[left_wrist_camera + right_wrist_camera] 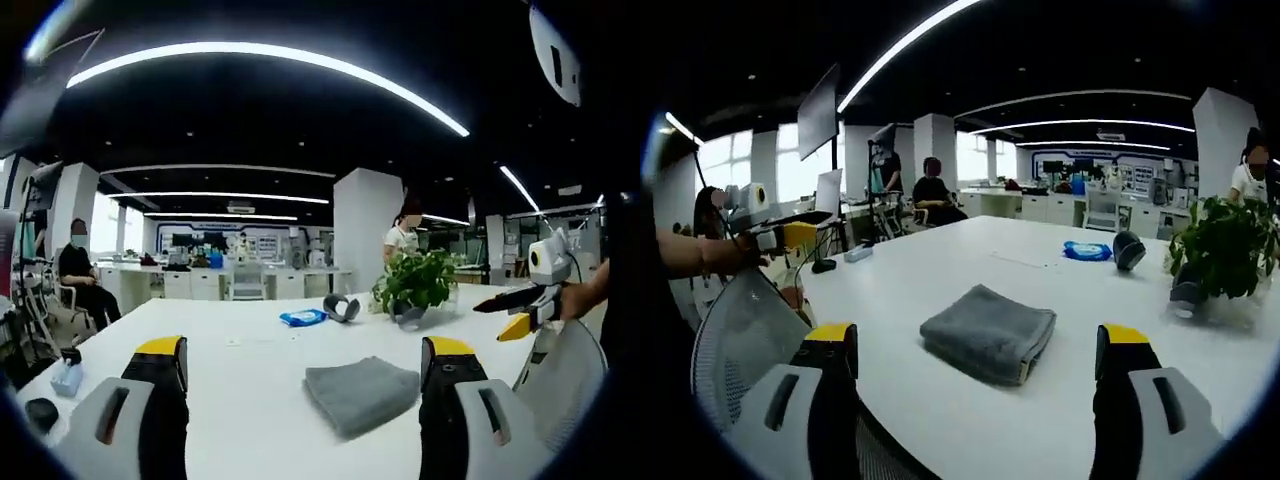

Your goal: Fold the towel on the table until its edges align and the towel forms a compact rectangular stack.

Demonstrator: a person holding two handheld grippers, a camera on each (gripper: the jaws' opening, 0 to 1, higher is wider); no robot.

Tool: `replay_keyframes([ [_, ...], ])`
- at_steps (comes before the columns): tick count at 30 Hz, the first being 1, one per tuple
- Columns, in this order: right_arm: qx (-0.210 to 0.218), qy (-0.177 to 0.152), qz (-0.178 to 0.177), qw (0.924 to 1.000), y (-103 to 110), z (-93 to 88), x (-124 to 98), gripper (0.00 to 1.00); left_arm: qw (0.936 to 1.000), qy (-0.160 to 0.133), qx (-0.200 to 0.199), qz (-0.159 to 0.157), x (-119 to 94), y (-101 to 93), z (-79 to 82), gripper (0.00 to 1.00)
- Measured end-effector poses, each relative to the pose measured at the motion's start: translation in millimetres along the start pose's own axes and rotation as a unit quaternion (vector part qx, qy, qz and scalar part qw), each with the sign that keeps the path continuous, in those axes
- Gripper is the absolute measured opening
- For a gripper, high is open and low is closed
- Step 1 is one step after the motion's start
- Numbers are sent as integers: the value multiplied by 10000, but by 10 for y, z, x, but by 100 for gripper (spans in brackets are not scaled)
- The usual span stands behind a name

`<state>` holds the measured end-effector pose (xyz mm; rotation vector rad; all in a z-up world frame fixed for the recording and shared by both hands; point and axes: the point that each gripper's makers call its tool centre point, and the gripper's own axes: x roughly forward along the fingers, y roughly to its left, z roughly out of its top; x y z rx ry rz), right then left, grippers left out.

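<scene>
At the lower centre of the left gripper view, the grey towel [362,394] lies folded into a compact rectangular stack on the white desk [240,400], just left of that view's right-hand finger. The left gripper [305,362] has its 2 fingers spread wide with nothing between them. In the right gripper view the towel [989,332] sits mid-frame, and the right gripper [978,345] is likewise wide apart and empty. A potted plant [1225,250] stands at the right edge, a blue packet [1086,251] beyond the towel. A mesh chair back [745,335] shows lower left.
</scene>
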<state>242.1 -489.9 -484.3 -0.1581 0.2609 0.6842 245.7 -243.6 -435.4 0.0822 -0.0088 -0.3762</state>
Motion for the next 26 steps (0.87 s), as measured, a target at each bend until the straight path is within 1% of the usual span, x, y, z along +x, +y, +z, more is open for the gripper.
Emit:
replay_keyframes([
  [1, -110, 42, 43, 9999, 24, -5, 6, 99, 9999, 38, 92, 23, 0, 19, -26, 99],
  [3, -105, -46, 35, 9999, 44, 9, 9, 99, 9999, 6, -121, -33, -6, 38, -39, 99],
  [4, -124, -26, -7, 9999, 33, -4, 2, 99, 9998, -2, -177, -36, -4, 49, -47, 99],
  [5, -190, 6, -93, 9998, 6, -18, -6, 99, 9997, -10, -228, -38, -6, 80, -70, 99],
  [6, -299, 31, -279, 9992, -70, -35, -22, 99, 9997, 17, -232, -67, 7, 84, -100, 99],
  [7, -317, 53, -378, 9988, -110, -41, -32, 99, 9996, 124, -217, -94, 20, 83, -160, 99],
  [9, -189, 61, -572, 9982, -211, -61, -44, 99, 9991, 300, -247, -146, 47, 80, -262, 99],
  [10, -28, 82, -654, 9978, -262, -86, -40, 99, 9990, 318, -265, -185, 49, 67, -273, 99],
  [11, 51, 104, -668, 9977, -273, -99, -36, 99, 9990, 292, -239, -222, 43, 53, -276, 99],
  [12, 284, 103, -652, 9974, -298, -118, -25, 99, 9992, 209, -150, -299, 37, 30, -273, 99],
  [13, 322, 63, -646, 9974, -304, -110, -25, 99, 9990, 210, -154, -359, 25, 27, -291, 99],
  [14, 394, -23, -629, 9972, -303, -90, -22, 99, 9985, 201, -251, -443, 14, 12, -293, 99],
  [15, 506, -107, -636, 9966, -306, -69, -23, 100, 9981, 149, -333, -503, 4, 4, -277, 99],
  [16, 539, -160, -647, 9963, -307, -52, -28, 100, 9968, 6, -448, -663, -6, -31, -226, 99],
  [18, 529, -337, -608, 9962, -280, 30, -21, 100, 9948, -101, -637, -791, -25, -45, -174, 99],
  [19, 665, -476, -620, 9947, -278, 102, -24, 100, 9937, -217, -643, -897, -46, -49, -106, 99],
  [20, 756, -513, -656, 9937, -278, 138, -36, 100, 9924, -330, -666, -984, -59, -57, -41, 99],
  [21, 764, -590, -776, 9923, -306, 195, -63, 100, 9902, -461, -669, -1137, -83, -90, 69, 99],
  [22, 695, -680, -968, 9905, -358, 234, -89, 100, 9896, -610, -519, -1193, -91, -89, 172, 99],
  [23, 737, -675, -1123, 9886, -391, 235, -121, 100, 9894, -600, -480, -1230, -94, -88, 207, 99],
  [26, 1048, -693, -1159, 9853, -372, 235, -163, 100, 9884, -510, -509, -1336, -83, -98, 280, 99],
])
